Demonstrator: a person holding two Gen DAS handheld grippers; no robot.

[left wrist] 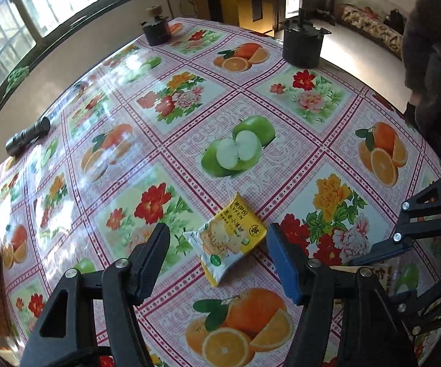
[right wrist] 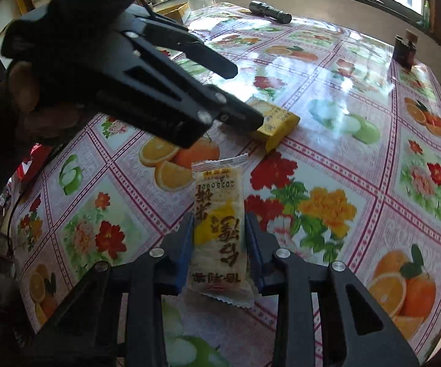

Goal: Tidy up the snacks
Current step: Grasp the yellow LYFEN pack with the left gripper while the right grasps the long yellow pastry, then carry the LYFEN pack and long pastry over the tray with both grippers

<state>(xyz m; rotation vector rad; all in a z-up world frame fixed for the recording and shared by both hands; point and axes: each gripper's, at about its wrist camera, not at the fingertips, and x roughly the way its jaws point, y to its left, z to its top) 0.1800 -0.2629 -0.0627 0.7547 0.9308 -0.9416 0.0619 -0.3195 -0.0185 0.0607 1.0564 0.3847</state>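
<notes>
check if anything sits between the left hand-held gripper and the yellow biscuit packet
Nothing visible does. The left hand-held gripper is open, and the yellow biscuit packet lies flat on the tablecloth between its fingers, with bare cloth on either side.

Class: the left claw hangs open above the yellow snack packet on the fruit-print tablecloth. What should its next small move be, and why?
Probably lower the left claw and close it on the yellow snack packet. The packet lies flat on the tablecloth between the open fingers, not yet gripped, while the right claw already pinches the pale cracker packet.
</notes>
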